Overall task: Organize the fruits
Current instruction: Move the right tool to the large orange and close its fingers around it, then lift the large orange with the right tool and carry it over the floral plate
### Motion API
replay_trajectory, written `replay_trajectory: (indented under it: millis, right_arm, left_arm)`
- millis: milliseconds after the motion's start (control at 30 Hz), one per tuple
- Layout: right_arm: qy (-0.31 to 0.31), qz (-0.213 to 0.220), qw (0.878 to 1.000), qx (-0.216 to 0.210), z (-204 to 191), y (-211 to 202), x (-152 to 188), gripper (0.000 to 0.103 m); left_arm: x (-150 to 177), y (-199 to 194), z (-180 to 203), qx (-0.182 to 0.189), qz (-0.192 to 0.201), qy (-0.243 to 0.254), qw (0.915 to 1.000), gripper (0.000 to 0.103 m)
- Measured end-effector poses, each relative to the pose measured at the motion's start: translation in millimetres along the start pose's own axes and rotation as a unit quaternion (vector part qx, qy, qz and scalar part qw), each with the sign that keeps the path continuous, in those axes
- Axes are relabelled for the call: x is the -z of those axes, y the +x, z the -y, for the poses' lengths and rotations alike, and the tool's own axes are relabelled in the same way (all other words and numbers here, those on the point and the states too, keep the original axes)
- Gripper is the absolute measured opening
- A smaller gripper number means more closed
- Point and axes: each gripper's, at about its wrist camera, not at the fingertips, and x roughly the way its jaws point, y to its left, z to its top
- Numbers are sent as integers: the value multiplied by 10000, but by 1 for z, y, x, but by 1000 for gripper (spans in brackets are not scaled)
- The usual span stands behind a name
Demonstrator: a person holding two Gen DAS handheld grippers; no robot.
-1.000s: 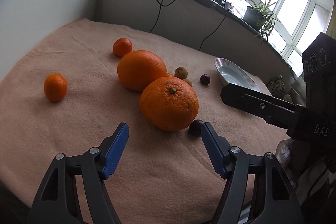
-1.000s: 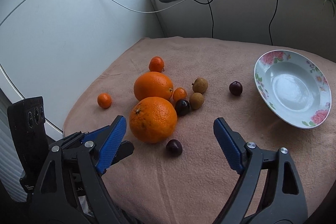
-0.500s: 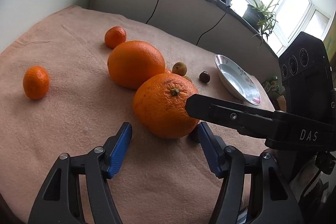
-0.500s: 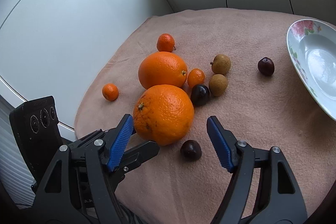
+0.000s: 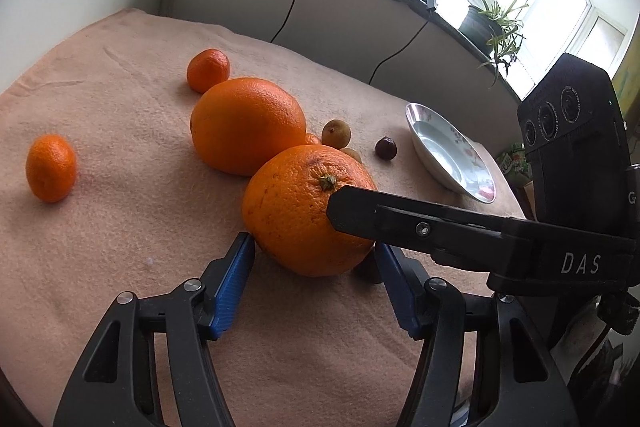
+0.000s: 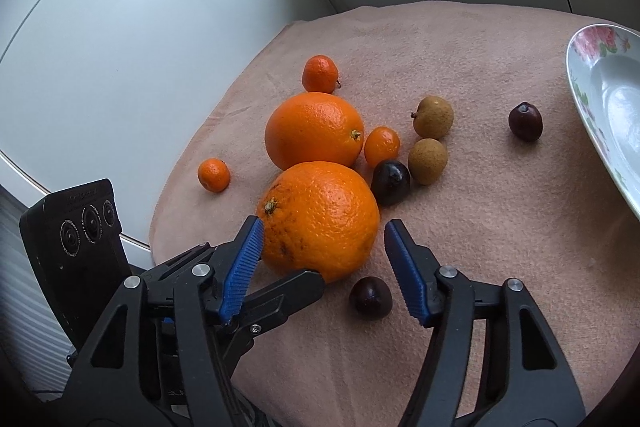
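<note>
Two grippers meet at the near orange (image 5: 308,211) on the peach cloth (image 5: 120,219). In the left wrist view we see our left gripper (image 5: 314,259) with its jaws spread wide, one blue pad at each flank of that orange; whether the pads touch the peel we cannot tell. A black finger (image 5: 420,227) of our right gripper crosses the fruit from 3 o'clock.

In the right wrist view our right gripper (image 6: 324,239) also stands wide apart around the same orange (image 6: 320,219), its left pad at the peel near the stem, its right pad clear of it. A dark cherry (image 6: 370,297) lies at 5 o'clock of the orange, just beside it. A second orange (image 6: 314,131) sits at 12 o'clock, touching or nearly touching it. Small mandarins (image 6: 214,175), two longans (image 6: 428,155) and more cherries (image 6: 525,121) lie around. The flowered plate (image 6: 588,103) is at 2 o'clock, well apart.
</note>
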Motion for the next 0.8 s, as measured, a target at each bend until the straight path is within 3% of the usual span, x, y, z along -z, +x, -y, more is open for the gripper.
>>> replay_trajectory:
  millis: [400, 800]
  right_arm:
    - [-150, 27, 9999, 81, -6, -4, 3, 62]
    - [-111, 370, 9992, 126, 2, -34, 1, 62]
  left_arm:
    - [-1, 1, 8, -114, 0, 131, 9998, 62]
    - [-14, 1, 34, -46, 89, 450, 9989, 62]
